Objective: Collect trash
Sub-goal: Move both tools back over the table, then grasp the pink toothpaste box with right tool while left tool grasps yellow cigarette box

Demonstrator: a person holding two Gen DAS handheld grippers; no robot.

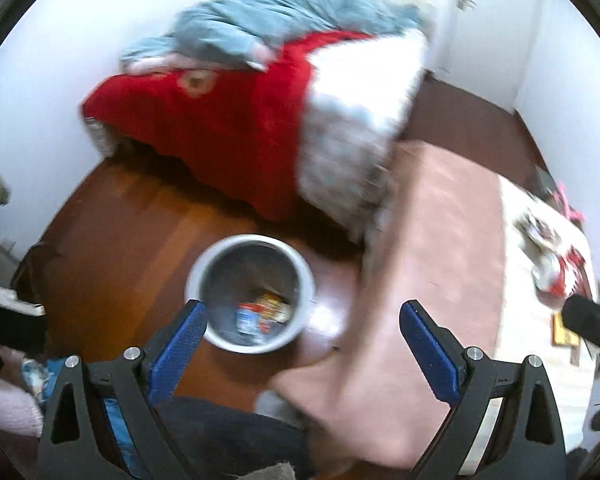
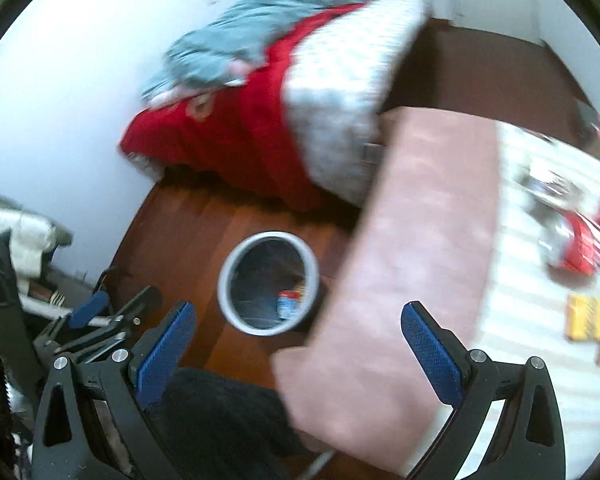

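Below left gripper [image 1: 300, 322], trash bin [image 1: 196, 270]

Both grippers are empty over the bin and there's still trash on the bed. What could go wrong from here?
1. The bin has a small mouth and stands on the floor close beside the bed edge; a wrapper released from up here could miss.
2. The remaining wrappers and yellow packet lie flat on soft bedding, so the right gripper might pinch sheet too.
3. Both views are motion-blurred; aiming now is unreliable.
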